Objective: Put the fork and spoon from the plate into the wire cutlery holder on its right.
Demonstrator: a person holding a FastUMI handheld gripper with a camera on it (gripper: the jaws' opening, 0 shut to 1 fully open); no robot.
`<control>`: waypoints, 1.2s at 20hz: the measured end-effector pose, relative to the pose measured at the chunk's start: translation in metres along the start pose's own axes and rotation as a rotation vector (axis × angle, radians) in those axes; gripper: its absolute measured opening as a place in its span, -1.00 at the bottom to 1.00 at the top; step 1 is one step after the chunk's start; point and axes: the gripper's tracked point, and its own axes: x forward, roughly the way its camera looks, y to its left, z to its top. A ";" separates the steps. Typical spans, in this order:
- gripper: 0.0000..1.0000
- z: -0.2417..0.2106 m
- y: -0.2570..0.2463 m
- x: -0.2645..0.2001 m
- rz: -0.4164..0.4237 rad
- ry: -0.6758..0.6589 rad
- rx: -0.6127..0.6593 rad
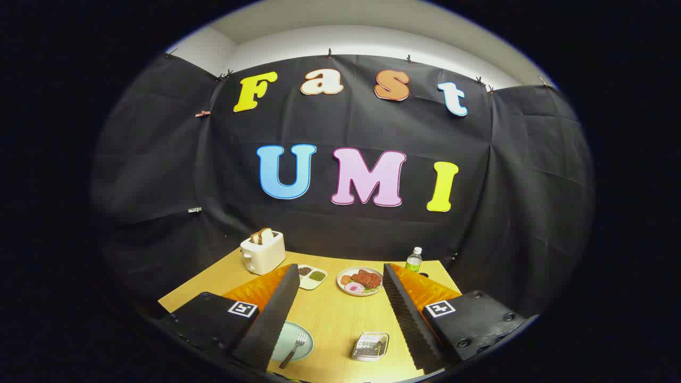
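1. The fork (293,348) lies on a pale green plate (298,336) on the wooden table (332,314), tines pointing away toward the far side and handle reaching past the near rim of the plate. Both sit low between the fingers, close against the inner face of the left one, which hides part of the plate. A spoon cannot be made out on the visible part of the plate.
2. The wire cutlery holder (371,346) stands to the right of the plate, apart from it, just inside the right finger. It looks like a shiny metal basket; what it holds is too small to tell.
3. The gripper (340,279) has its fingers spread wide, released, holding nothing and touching nothing. Plate, fork and holder all lie in the open gap between them.
4. Beyond the fingertips, a white plate of food (361,280) with reddish slices and something pink sits mid-table.
5. Left of it, just past the left fingertip, is a small divided dish (312,276) with dark and green contents.
6. Further left stands a cream toaster (263,254) with bread slices poking up out of it.
7. At the far right of the table, behind the right fingertip, stands a small bottle (413,259) with a white cap and a green label.
8. Nothing lies between the fork and the holder on the bare table.
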 end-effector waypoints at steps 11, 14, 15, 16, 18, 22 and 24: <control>0.96 -0.001 0.001 0.002 0.001 0.002 0.001; 0.96 0.000 0.002 0.003 0.002 0.001 0.001; 0.96 0.000 0.002 0.004 0.001 0.000 0.001; 0.96 0.001 0.002 0.004 0.002 0.000 0.000; 0.96 -0.001 0.003 0.004 0.002 0.004 0.002; 0.96 -0.008 0.011 0.007 0.027 0.035 0.005; 0.96 -0.031 0.023 0.010 0.067 0.123 0.029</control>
